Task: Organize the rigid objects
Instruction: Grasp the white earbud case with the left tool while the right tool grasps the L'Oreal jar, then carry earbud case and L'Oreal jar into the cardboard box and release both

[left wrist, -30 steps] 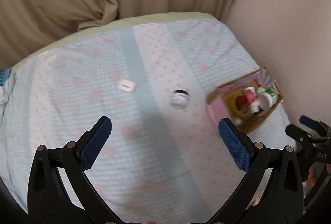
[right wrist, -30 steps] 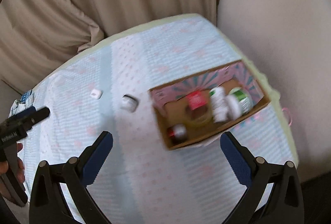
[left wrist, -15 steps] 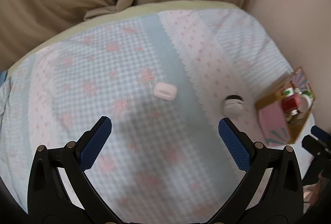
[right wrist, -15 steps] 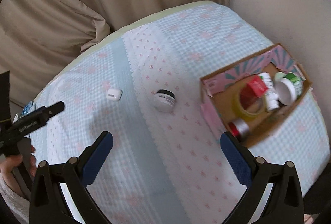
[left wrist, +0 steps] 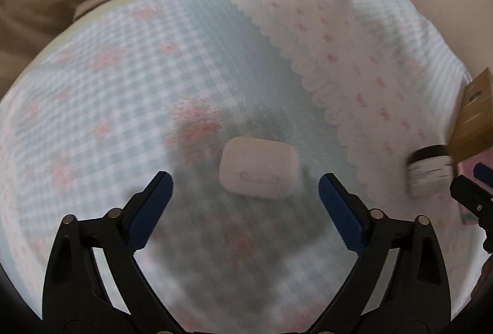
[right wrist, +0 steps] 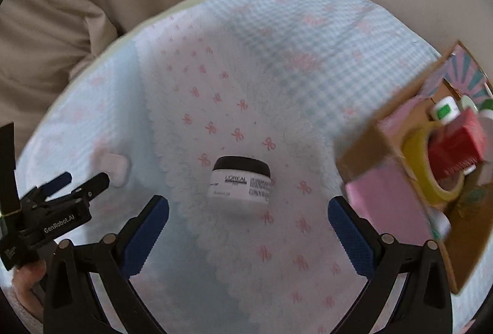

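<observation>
Just ahead of spread left gripper [left wrist: 245, 204]: earbud case [left wrist: 258, 171].

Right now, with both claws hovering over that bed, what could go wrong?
The white case lies on soft bedding; the open left claw might press it in rather than pinch it. The round jar could roll away from the open right claw. The cardboard box beside it already looks crowded, so adding items may be awkward.

Both grippers, left gripper [left wrist: 245, 204] and right gripper [right wrist: 248, 226], have black angular arms, blue ribbed pads [left wrist: 150, 210], brass-coloured rivets; white "GenRobot.AI" lettering sits lower left in the right wrist view.
</observation>
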{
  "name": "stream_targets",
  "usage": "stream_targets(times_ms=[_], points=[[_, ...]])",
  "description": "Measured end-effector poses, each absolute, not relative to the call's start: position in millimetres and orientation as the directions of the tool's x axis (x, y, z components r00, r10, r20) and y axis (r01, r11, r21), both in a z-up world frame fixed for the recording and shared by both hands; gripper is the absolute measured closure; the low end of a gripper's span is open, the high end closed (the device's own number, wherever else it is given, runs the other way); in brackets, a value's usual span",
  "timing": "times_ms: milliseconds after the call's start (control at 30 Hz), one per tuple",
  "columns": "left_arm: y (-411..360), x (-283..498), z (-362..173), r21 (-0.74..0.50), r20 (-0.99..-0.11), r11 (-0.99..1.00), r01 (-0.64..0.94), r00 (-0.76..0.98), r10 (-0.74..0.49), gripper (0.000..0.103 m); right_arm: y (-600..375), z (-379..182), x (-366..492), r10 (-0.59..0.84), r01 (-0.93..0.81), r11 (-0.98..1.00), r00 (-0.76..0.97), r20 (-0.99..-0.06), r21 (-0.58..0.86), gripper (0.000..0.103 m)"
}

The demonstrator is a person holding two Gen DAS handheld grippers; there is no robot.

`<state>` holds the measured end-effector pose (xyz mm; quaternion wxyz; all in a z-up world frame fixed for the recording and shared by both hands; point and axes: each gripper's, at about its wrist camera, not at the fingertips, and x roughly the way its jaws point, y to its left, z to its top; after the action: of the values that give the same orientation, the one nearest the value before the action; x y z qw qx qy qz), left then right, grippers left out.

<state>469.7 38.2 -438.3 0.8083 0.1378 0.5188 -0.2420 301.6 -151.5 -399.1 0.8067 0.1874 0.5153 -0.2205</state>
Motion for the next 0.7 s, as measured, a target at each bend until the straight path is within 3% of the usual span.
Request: stream_targets(times_ms=[100,267,300,367,433,467,700], points=[[31,476,-453,-0.004,-0.905,0.834,0.552,0.352,-0.237,0.009,-155,-418,315,-0.178,0.559,0.828,0.338,-0.924,0.045,0.0],[20,476,-462,0.014,-0.9,0.809,0.587,0.36,-0.246,0.019,-162,-433,326,-0.183,0.591,0.806,0.302,-0.936,0.033,0.004],[19,475,-462,0.013,-0.898,0.805,0.593,0.362,-0.252,0.022,-163,-436,328,-0.18,0.595,0.803,0.296,-0.938,0.034,0.007],[17,472,-459,0.011,-0.893,0.792,0.61,0.362,-0.267,0.04,-163,-441,331,-0.172,0.6,0.799,0.28,-0.944,0.032,0.017],[14,471,-457,0.022,-0.894,0.784,0.62,0.363,-0.262,0.045,-163,-449,333,-0.139,0.593,0.804,0.269,-0.953,0.05,0.041],[14,471,-456,0.023,-0.895,0.782,0.622,0.361,-0.261,0.045,-163,-451,334,-0.108,0.588,0.804,0.285,-0.953,0.085,0.046],[22,469,-448,-0.006,-0.893,0.789,0.615,0.351,-0.28,0.046,-157,-449,339,-0.111,0.559,0.827,0.272,-0.956,0.063,0.05]])
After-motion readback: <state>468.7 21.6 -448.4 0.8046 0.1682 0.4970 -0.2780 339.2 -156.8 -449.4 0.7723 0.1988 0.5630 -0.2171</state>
